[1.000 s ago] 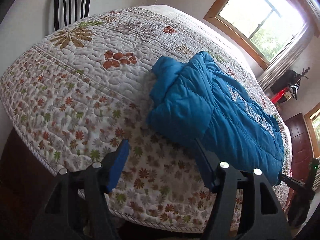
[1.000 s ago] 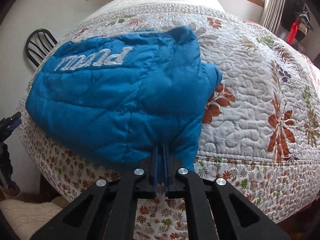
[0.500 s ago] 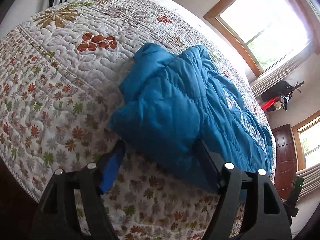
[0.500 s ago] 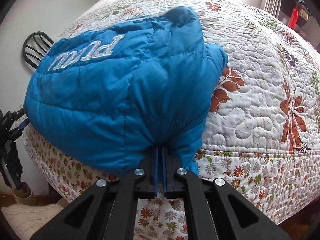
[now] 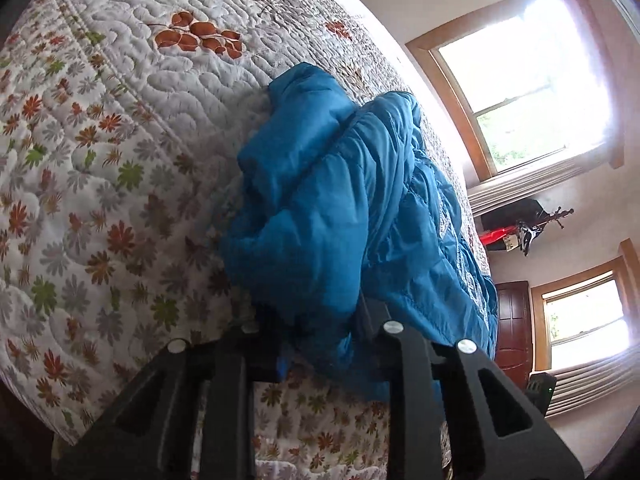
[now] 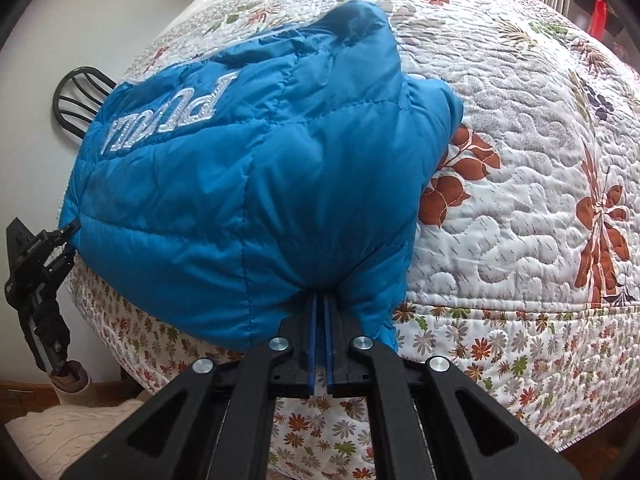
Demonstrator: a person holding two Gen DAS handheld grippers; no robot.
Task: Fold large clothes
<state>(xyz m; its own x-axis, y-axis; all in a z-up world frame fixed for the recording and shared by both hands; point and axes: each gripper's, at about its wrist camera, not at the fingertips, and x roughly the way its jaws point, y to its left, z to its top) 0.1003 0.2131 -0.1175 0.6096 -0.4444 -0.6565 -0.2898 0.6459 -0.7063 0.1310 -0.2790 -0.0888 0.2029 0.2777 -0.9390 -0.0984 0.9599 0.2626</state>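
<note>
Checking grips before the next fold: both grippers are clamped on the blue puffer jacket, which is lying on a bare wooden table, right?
Not quite. Both the left gripper and right gripper are shut on the blue puffer jacket, but it lies on a floral quilted bedspread, not a wooden table, as the right wrist view shows.

— What lies where?

— A puffer jacket lies bunched on a quilted bedspread, at the bed's near edge. The left gripper meets the jacket's near corner at one end; the right gripper meets the near hem at the other.

— And around the bed?

— In the right wrist view a chair stands behind the jacket, against the wall (partly hidden). In the left wrist view two windows sit beyond the bed, a door between them.
</note>
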